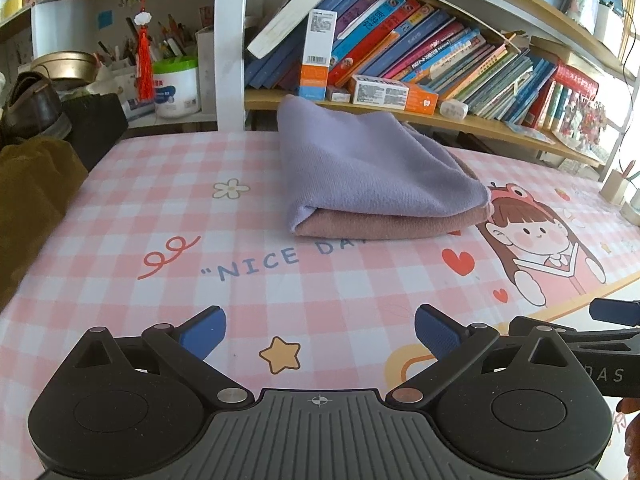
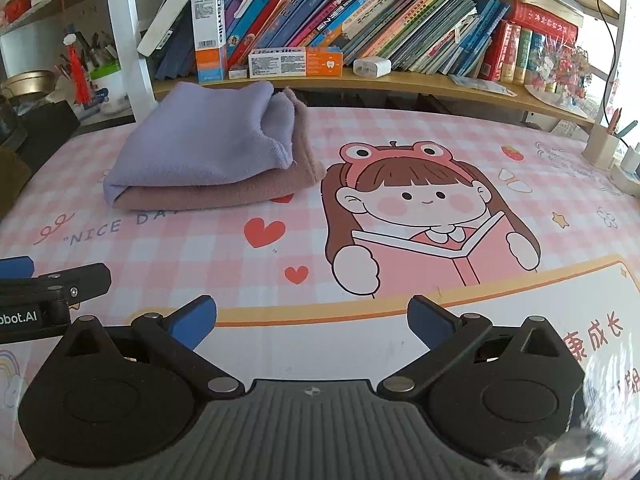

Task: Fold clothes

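Though folded, cloth's (image 1: 376,176) underside hidden.

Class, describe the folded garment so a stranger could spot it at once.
Find the pink checked table mat below the bookshelf. Left of its cartoon girl lies the folded garment, covering part of "NICE DAY". Only it is soft: lilac over dusty pink.

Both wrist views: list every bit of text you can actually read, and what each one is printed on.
"NICE DA" on the checked desk mat; the rest is hidden under the folded cloth.
"bot.AI" on the left tongs, cut off at the frame edge.
"DAS" on the right tongs, also cut off.
"康成长" on the mat's white panel.
Book spines and box labels: too blurred to read.
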